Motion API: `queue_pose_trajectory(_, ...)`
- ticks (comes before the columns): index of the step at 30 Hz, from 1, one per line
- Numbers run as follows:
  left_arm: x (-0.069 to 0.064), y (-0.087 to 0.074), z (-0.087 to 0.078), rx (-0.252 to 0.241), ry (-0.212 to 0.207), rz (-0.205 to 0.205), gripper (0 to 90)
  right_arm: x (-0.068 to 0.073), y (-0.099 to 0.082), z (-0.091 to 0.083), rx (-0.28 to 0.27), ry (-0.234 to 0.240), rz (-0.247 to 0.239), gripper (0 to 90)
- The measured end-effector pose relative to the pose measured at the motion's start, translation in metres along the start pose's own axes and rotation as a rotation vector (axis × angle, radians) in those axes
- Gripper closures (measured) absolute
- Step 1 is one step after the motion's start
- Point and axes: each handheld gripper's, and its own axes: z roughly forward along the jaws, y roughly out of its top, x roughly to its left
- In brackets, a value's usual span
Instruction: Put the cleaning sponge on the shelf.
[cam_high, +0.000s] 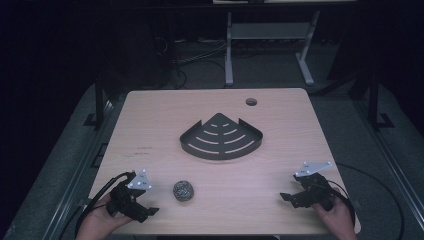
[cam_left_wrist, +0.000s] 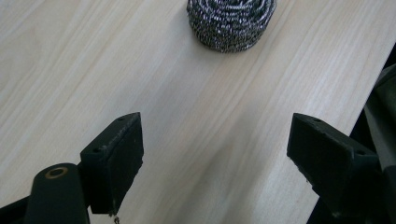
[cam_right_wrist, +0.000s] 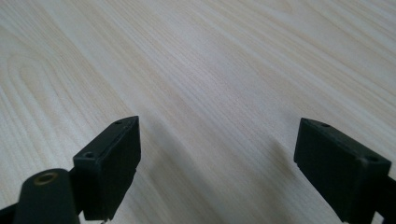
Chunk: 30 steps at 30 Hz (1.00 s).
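High view looks down on a pale wooden counter (cam_high: 165, 130) with a dark, fan-shaped slotted metal tray (cam_high: 221, 137) lying near its middle and a small round hole (cam_high: 251, 102) toward the far right corner. A steel wool scourer (cam_high: 183, 190) sits on the near part of the counter, just beside the left tongs (cam_high: 145, 212), which a hand holds at the near left corner with their jaws spread apart and nothing between them. Bare wood lies between the scourer and the tray, so the two are well apart. The right tongs (cam_high: 289, 198) rest at the near right edge, far from the scourer, jaws likewise wide and empty.

Left gripper view shows the scourer (cam_left_wrist: 231, 23) straight ahead of the parted jaws, with clear wood in between and the counter's edge close at the right. Right gripper view shows plain wood grain beyond the spread jaws.
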Motion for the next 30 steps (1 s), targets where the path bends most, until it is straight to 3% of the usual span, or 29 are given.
queue_pose_trajectory(30,-0.003,0.034,0.015,0.027,-0.038,0.052,18.0,0.003,0.0,-0.002,-0.004,0.001,-0.004,14.4)
